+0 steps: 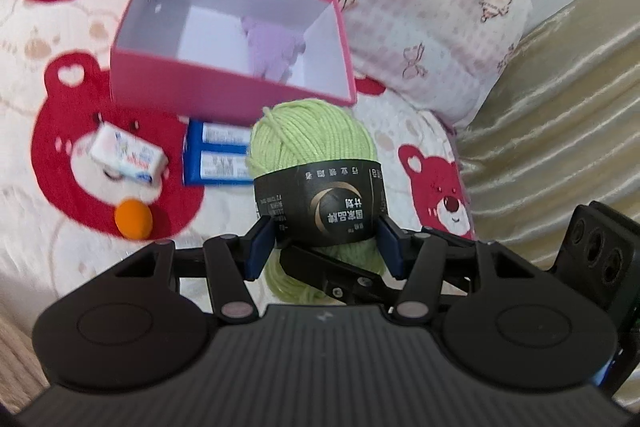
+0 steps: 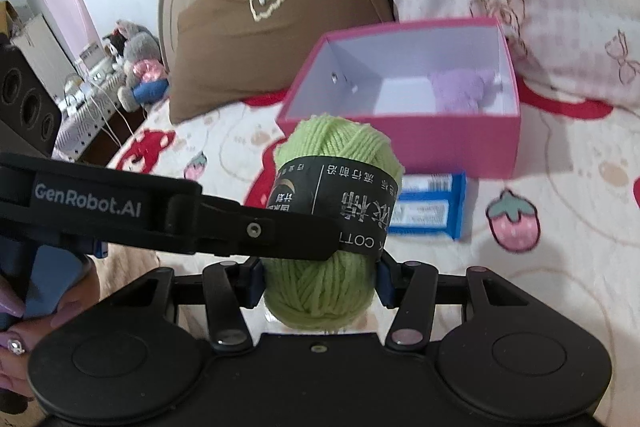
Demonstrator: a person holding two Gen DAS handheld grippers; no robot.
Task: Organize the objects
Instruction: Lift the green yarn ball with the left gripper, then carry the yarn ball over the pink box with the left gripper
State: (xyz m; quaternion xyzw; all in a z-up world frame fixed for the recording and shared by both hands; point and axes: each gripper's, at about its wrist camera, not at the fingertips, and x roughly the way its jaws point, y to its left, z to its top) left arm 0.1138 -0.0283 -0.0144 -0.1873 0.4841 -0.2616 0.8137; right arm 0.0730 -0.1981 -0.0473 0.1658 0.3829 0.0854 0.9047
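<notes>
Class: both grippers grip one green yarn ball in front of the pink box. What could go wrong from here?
1. Both the left gripper and right gripper clamp the soft yarn ball; uneven pulling could slip it from its black label.
2. The purple item already fills one corner of the pink box.

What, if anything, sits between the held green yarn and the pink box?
Nothing visible blocks it. Both tools grip the green yarn above the bedspread, and the pink box lies open just beyond. Inside, a purple plush fills the right part; the left is free.
</notes>
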